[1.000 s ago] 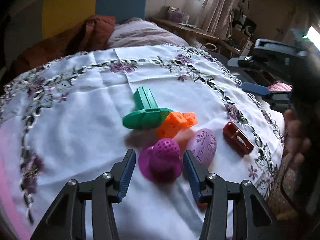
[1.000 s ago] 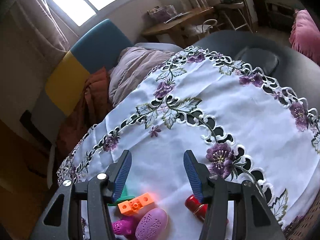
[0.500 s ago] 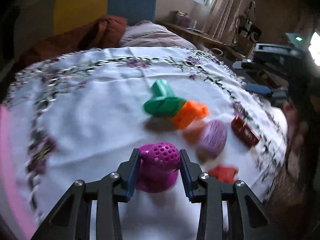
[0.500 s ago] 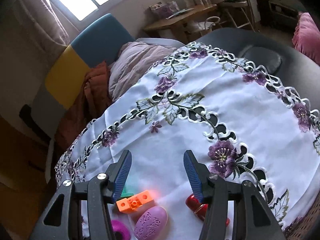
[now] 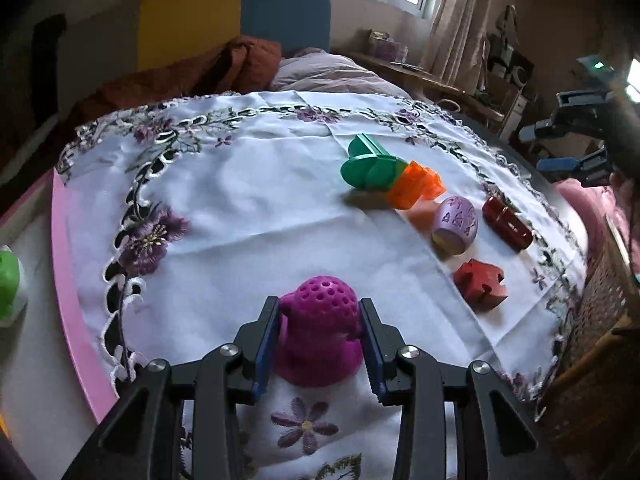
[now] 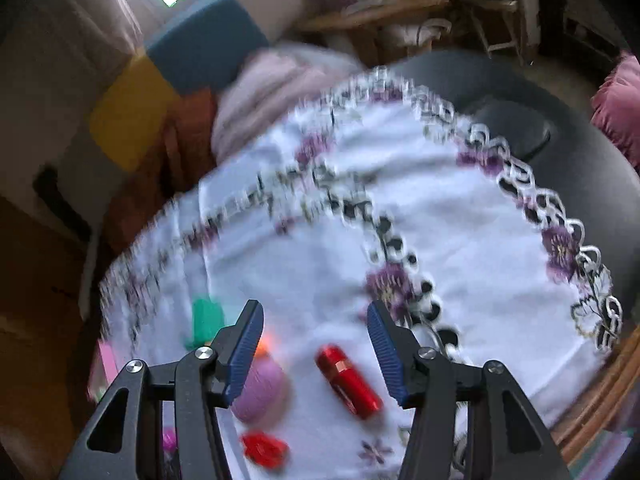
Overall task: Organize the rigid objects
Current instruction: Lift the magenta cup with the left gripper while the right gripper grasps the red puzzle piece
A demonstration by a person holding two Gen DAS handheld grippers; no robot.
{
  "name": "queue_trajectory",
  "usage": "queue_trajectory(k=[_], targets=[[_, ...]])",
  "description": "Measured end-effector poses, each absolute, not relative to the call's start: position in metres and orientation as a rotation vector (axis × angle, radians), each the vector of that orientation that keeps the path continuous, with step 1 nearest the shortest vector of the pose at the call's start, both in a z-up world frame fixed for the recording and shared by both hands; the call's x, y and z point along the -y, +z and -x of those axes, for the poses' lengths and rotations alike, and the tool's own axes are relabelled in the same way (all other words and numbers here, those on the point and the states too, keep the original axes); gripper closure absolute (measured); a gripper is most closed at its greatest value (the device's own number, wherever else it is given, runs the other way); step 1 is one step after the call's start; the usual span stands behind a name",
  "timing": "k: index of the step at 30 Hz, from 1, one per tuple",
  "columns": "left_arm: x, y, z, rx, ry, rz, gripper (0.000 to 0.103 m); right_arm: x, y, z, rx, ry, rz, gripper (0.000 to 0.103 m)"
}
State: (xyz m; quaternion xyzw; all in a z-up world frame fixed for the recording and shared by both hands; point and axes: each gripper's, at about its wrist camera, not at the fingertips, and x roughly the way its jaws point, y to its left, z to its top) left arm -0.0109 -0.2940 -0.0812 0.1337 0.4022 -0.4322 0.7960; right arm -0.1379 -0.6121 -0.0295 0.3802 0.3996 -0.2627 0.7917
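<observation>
My left gripper [image 5: 319,340] is shut on a magenta perforated dome piece [image 5: 320,338], low over the embroidered white tablecloth [image 5: 248,208]. Farther right on the cloth lie a green flanged piece [image 5: 368,162], an orange block [image 5: 418,186], a lilac egg [image 5: 456,226], a dark red cylinder [image 5: 506,224] and a red notched block [image 5: 480,285]. My right gripper [image 6: 316,354] hangs open above the red cylinder [image 6: 347,380], with nothing between its pads. The lilac egg [image 6: 260,388] sits by its left finger. The right wrist view is blurred.
The pink table rim [image 5: 70,300] shows at the left, with a green object [image 5: 8,280] beyond it. A bed with a yellow-and-blue headboard [image 5: 236,20] stands behind the table. A dark round seat [image 6: 520,128] borders the cloth's far right edge.
My left gripper closed on the magenta dome piece and carried it toward the near left, away from the other pieces. The right gripper tilted down toward the red cylinder, still open.
</observation>
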Motion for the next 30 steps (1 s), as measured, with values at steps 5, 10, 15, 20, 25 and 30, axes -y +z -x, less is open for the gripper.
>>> queue_trajectory(k=[5,10,15,20,25,30], targets=[[0.291,-0.083,0.01,-0.857,-0.93,-0.276,0.065,0.578,-0.056,0.11,-1.137,-0.433,-0.68,0.048],[0.289,-0.083,0.011,-0.851,-0.926,-0.263,0.065,0.521,-0.081,0.08,-1.367,-0.213,-0.489,0.048],[0.288,-0.083,0.01,-0.851,-0.927,-0.26,0.065,0.497,-0.096,0.06,-1.441,-0.181,-0.424,0.048],[0.287,-0.083,0.009,-0.853,-0.929,-0.251,0.065,0.479,-0.102,0.053,-1.482,-0.172,-0.368,0.048],[0.286,-0.083,0.008,-0.854,-0.934,-0.243,0.065,0.466,-0.106,0.056,-1.487,-0.201,-0.254,0.054],[0.28,-0.078,0.008,-0.863,-0.927,-0.229,0.07,0.444,-0.091,0.057,-1.419,-0.172,-0.198,0.056]])
